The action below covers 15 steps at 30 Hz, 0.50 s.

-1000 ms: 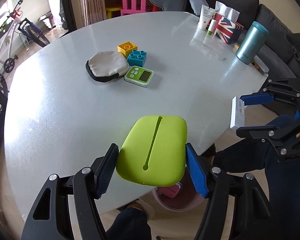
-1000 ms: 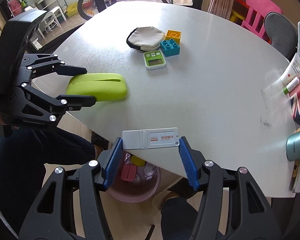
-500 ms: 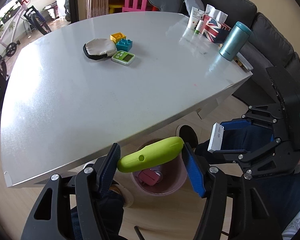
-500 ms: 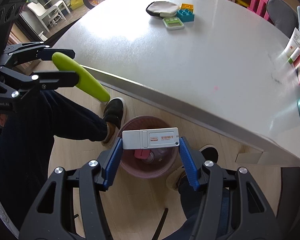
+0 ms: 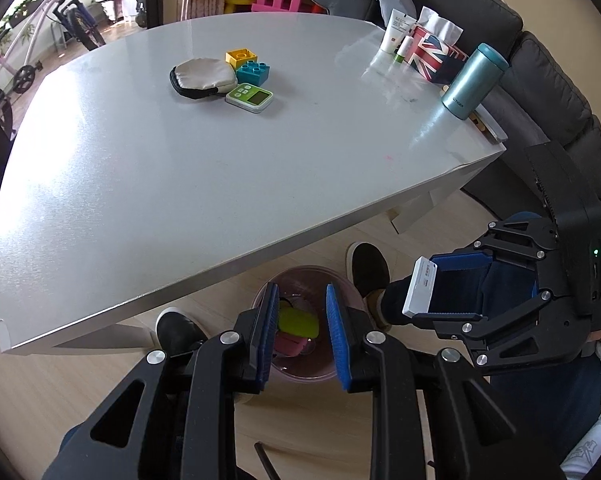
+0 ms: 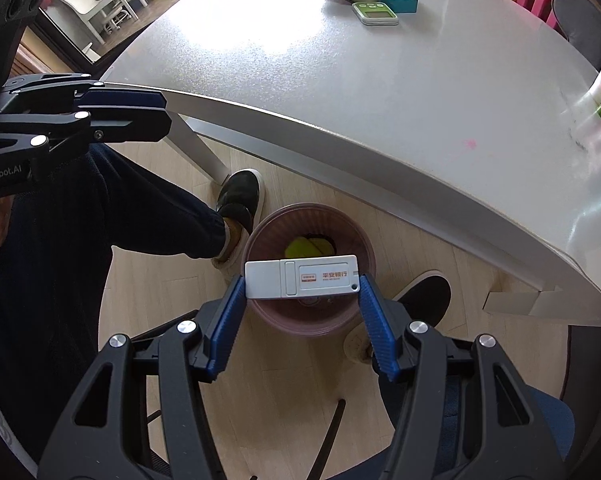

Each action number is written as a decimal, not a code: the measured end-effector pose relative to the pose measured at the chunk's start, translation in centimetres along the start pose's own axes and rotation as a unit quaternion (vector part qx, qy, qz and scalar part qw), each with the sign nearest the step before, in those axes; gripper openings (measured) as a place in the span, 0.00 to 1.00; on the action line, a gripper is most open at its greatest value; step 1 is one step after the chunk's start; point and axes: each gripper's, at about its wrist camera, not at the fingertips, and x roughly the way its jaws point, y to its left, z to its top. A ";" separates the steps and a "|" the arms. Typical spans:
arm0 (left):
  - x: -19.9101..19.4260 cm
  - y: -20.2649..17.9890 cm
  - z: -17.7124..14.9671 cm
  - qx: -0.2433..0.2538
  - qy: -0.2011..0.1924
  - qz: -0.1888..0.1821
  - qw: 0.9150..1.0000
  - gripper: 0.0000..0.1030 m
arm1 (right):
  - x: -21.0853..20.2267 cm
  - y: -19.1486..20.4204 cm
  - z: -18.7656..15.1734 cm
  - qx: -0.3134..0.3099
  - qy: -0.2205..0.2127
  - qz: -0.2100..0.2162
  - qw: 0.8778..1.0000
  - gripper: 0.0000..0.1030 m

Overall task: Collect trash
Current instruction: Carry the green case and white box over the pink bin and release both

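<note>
A pink trash bin (image 5: 342, 280) (image 6: 260, 232) stands on the floor under the table's edge. A lime green case (image 5: 298, 322) (image 6: 298, 247) lies inside it with a pink item (image 5: 290, 346). My left gripper (image 5: 302, 300) hangs above the bin, empty, its jaws a narrow gap apart. It also shows in the right wrist view (image 6: 162, 110). My right gripper (image 6: 302, 286) is shut on a white rectangular box (image 6: 302, 276) and holds it above the bin. The box also shows in the left wrist view (image 5: 419, 287).
On the white table (image 5: 180, 168) lie a grey pouch (image 5: 202, 76), yellow (image 5: 241, 57) and blue (image 5: 253, 72) bricks, a green timer (image 5: 249, 97), a teal flask (image 5: 473, 80), a flag tissue box (image 5: 432, 50) and tubes. The person's shoes (image 6: 240, 196) flank the bin.
The left gripper has let go of the green case, which now lies in the bin, and its jaws have narrowed. The right gripper has brought the white box over the bin.
</note>
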 end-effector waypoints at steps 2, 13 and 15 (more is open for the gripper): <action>-0.2 0.0 0.1 -0.004 -0.004 0.002 1.000 0.29 | 0.1 0.0 0.1 -0.002 0.003 0.002 1.000 0.55; -2.5 0.5 1.5 -0.022 -0.051 0.015 0.998 0.93 | 0.3 -0.3 0.2 0.002 0.000 0.012 1.000 0.87; -2.6 0.5 1.6 -0.020 -0.052 0.015 0.998 0.93 | 0.2 -0.4 0.1 0.005 0.002 0.009 1.000 0.88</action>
